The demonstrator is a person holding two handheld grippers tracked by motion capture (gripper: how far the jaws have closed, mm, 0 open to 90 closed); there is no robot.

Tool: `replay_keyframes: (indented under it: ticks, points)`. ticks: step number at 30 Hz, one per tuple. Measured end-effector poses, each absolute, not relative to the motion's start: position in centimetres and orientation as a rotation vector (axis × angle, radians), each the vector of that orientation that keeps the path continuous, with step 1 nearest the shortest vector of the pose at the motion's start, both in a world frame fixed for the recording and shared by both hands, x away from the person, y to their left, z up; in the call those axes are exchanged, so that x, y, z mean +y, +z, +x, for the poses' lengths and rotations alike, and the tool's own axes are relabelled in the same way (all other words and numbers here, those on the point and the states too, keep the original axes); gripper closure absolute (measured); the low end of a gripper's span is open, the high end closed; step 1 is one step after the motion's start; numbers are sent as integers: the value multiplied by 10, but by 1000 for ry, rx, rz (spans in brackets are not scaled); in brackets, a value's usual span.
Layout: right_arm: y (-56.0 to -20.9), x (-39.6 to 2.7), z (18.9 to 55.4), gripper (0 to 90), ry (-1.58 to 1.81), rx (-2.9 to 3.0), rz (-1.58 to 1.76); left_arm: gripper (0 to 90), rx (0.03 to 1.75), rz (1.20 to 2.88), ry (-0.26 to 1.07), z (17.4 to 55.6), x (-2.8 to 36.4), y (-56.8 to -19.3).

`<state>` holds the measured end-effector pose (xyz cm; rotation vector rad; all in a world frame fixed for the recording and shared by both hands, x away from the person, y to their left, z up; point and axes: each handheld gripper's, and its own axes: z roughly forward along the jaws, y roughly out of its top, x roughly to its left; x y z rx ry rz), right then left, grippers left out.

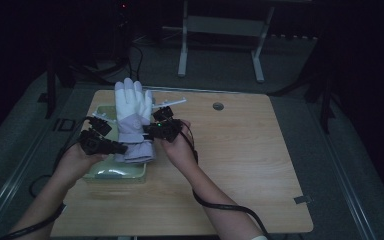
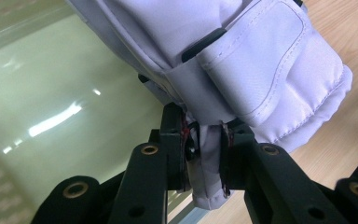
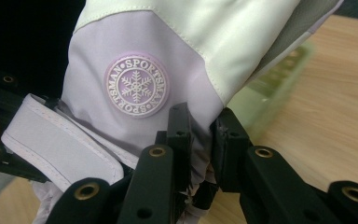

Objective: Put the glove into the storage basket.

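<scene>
Lilac glove [image 1: 132,120] pinched by left claw [image 2: 205,149] and right claw [image 3: 200,149], above green tray [image 1: 125,174], wooden table [image 1: 240,165]

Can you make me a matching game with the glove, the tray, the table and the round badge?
Things:
1. ski glove
2. tray
3. table
4. badge

Descriptions:
A. pale green, under the glove
B. light wood
C. round, with a snowflake
D. white and lilac, pinched by both hand-held grippers

Pairs: 1-D, 2-A, 3-B, 4-C

Black jaws, brass-ringed screw holes
</scene>
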<state>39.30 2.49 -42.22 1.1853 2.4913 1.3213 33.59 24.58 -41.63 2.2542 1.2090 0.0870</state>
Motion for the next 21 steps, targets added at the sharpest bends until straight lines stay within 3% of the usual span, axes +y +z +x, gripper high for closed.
replay_keyframes:
  ticks: [8, 21]
  points:
    - [-438, 66, 395, 789, 1312, 2525, 1195, 750, 1229, 2282, 95, 337, 282, -431]
    - [-496, 88, 398, 781, 1097, 2646, 1280, 748, 1344, 2281, -130, 346, 290, -495]
